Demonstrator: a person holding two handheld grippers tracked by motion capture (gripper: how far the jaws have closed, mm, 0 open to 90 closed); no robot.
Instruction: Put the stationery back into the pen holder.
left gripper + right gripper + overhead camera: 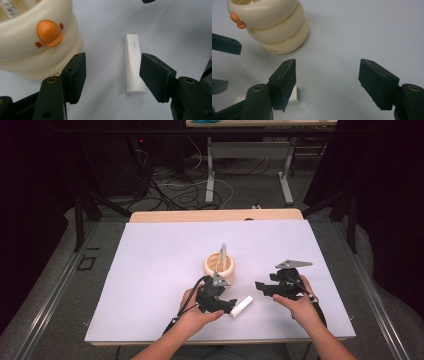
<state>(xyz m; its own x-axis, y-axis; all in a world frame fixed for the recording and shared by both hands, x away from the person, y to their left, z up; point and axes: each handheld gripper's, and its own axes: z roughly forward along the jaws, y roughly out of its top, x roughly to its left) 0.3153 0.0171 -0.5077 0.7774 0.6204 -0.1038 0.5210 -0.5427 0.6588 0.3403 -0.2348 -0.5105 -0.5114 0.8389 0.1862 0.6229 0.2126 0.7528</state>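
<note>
Even overhead light on the white sheet (165,270); dark surroundings — close-ups soft, slightly blurred.

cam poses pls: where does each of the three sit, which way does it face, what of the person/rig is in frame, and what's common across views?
High view: above the person's side, looking forward and down on the table; forearms, left gripper and right gripper show.
Left gripper view: rides the left gripper, looking past open jaws at the white tube and cream holder.
Right gripper view: rides the right gripper, open jaws, facing the cream holder.
Shared: cream holder and white tube appear in all three.
</note>
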